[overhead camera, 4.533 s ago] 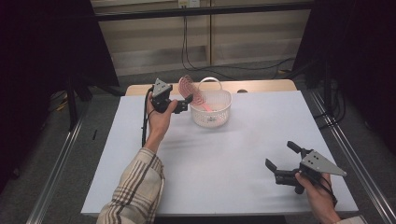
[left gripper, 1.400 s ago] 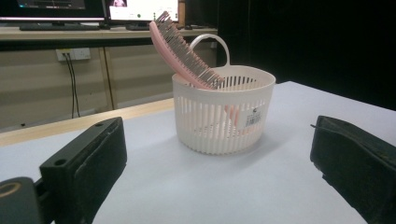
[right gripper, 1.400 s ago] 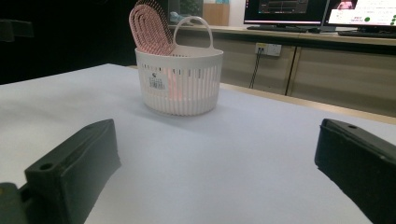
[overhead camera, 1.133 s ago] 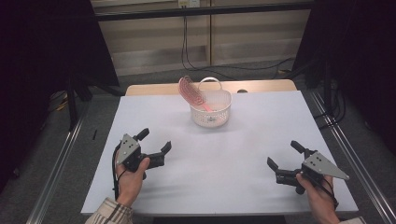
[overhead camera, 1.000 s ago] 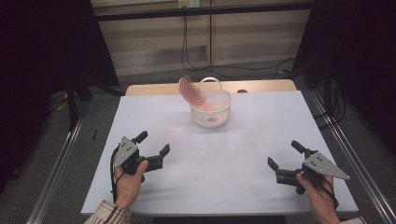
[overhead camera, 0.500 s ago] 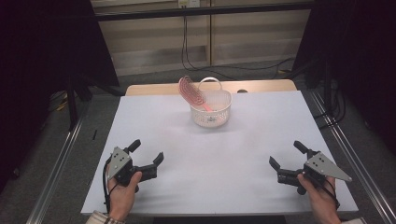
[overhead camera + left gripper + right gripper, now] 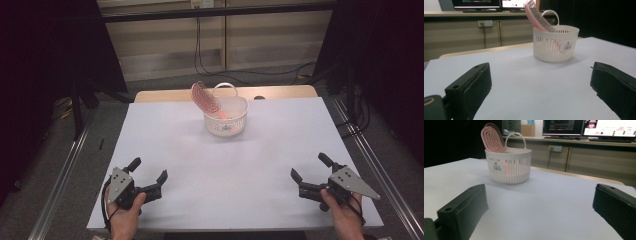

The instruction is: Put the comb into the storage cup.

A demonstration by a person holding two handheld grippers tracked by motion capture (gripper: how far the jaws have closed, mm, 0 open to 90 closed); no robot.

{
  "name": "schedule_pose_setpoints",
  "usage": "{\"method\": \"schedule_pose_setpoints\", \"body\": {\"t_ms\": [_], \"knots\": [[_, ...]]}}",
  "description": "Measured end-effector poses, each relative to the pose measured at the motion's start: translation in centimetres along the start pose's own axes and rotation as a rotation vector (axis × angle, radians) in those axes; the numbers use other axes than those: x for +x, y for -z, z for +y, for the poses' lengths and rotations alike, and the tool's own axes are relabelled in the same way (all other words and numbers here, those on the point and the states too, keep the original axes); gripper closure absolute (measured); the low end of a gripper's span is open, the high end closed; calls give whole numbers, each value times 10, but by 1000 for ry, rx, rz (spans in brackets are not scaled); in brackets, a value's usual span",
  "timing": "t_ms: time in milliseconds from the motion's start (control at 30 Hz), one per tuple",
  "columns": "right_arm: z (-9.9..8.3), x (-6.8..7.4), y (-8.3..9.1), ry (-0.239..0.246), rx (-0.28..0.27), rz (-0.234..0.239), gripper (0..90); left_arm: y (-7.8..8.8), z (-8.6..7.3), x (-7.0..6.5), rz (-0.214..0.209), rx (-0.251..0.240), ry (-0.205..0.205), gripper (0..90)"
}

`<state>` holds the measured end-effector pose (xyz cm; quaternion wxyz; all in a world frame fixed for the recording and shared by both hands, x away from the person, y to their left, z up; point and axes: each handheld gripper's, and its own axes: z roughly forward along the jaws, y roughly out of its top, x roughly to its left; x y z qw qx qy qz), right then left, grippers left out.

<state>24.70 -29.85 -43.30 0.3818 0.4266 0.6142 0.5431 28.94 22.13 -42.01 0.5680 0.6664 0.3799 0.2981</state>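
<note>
A white slatted basket (image 7: 226, 117) (image 7: 555, 43) (image 7: 508, 165) with a hoop handle stands at the far middle of the white table (image 7: 235, 165). A pink hairbrush (image 7: 203, 97) (image 7: 538, 16) (image 7: 492, 137) leans in it, its head sticking out above the rim. My left gripper (image 7: 148, 175) (image 7: 541, 90) rests open near the front left edge, nothing between its jaws. Near the front right edge, my right gripper (image 7: 310, 168) (image 7: 541, 212) is open too and holds nothing. Both point toward the basket from well away.
Metal rails (image 7: 57, 180) run along both sides of the table. A wooden strip (image 7: 165, 95) shows behind the far edge. Cables (image 7: 199, 35) hang on the back wall. Monitors (image 7: 609, 128) stand on a counter in the background.
The left hand has pulled back from the basket, leaving the hairbrush in it, and come down to the front left edge with its gripper open. The right gripper has barely moved.
</note>
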Motion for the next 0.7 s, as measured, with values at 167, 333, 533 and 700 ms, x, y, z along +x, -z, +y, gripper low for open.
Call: {"method": "schedule_pose_setpoints", "body": {"t_ms": [167,333,533,700], "knots": [[1,-1,3,-2,-9,-8,0,6,-3,3,20,9,3,37],[0,1,-1,5,-9,-8,0,3,-4,4,13,19,28,37],[0,0,-2,0,-17,-9,0,0,-4,6,9,9,15,37],[-1,0,-4,6,-14,-2,0,-2,-4,5,-14,13,12,37]]}}
